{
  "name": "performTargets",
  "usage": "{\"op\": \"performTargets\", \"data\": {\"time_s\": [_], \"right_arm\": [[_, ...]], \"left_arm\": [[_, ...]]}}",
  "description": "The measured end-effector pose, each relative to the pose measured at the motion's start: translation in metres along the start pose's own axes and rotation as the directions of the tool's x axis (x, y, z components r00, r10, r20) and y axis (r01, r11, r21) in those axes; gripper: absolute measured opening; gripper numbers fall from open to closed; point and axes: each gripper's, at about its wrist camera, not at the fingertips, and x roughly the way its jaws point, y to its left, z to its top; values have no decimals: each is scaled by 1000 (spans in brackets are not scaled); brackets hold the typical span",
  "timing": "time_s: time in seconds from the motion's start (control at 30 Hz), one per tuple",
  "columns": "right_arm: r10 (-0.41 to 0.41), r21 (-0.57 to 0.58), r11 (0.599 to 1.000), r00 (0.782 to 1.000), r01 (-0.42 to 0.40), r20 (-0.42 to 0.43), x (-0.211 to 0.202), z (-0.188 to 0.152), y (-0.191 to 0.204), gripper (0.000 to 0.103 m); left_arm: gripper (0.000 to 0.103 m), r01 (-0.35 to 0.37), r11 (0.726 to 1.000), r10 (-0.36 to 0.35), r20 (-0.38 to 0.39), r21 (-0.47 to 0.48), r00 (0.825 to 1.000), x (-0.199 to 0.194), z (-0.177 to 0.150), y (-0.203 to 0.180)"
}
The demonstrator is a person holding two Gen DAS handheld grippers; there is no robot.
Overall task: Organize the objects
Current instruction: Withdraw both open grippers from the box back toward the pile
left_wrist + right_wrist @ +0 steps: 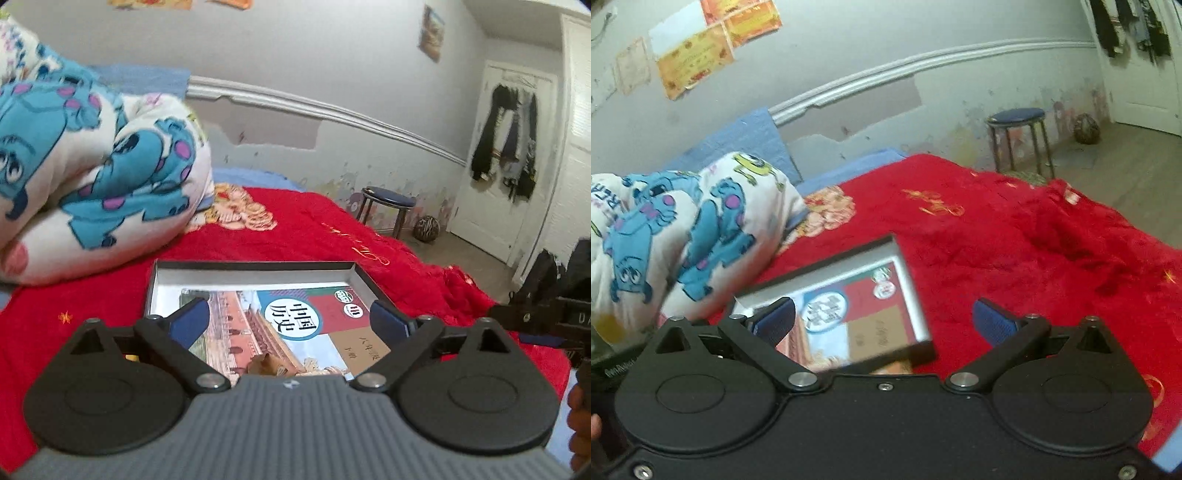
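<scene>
A shallow black box [354, 266] with white inner walls lies on the red bedspread [314, 236]. Inside it rests a colourful textbook [295, 325] with a round blue title badge. My left gripper [291, 321] hovers just above the book, jaws wide apart and nothing pinched between them. In the right wrist view the same box [916, 314] and book [846, 310] sit low and left of centre, blurred. My right gripper [886, 319] stands open over the box's right edge, touching nothing. The right gripper's black body [535, 314] shows at the left view's right edge.
A rolled white quilt with blue cartoon monsters [92, 166] lies on the bed left of the box. A blue-topped stool [388, 201] and a patterned ball [426, 229] stand on the floor by the wall. Dark clothes [506, 136] hang on a white door.
</scene>
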Motion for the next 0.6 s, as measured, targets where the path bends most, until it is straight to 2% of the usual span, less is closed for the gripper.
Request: {"op": "performTargets", "data": {"time_s": [0.07, 0.13, 0.23, 0.37, 0.43, 0.53, 0.6], "right_arm": [[-16, -5, 1000, 1000, 16, -15, -3, -10, -2, 103], [-33, -25, 999, 999, 33, -20, -3, -19, -2, 103], [-48, -73, 996, 998, 45, -39, 8, -23, 5, 103], [-85, -152, 986, 995, 75, -60, 25, -41, 17, 103], [-88, -165, 984, 992, 72, -95, 34, -46, 19, 102], [-45, -123, 992, 989, 28, -138, 51, -47, 19, 101], [-22, -98, 995, 986, 6, -166, 63, -48, 19, 98]], "left_arm": [[98, -44, 997, 45, -11, 60, 999, -1, -3, -9], [98, -84, 994, 86, -33, 69, 996, -2, -8, -12], [98, -89, 996, 88, -112, -2, 990, -2, -17, -9], [94, -68, 996, 54, -209, -63, 977, 0, -34, -9], [93, -63, 997, 52, -225, -45, 973, 3, -42, -12], [91, -80, 997, 82, -271, 18, 959, 14, -52, -19], [88, -83, 997, 78, -318, -1, 945, 23, -58, -19]]}}
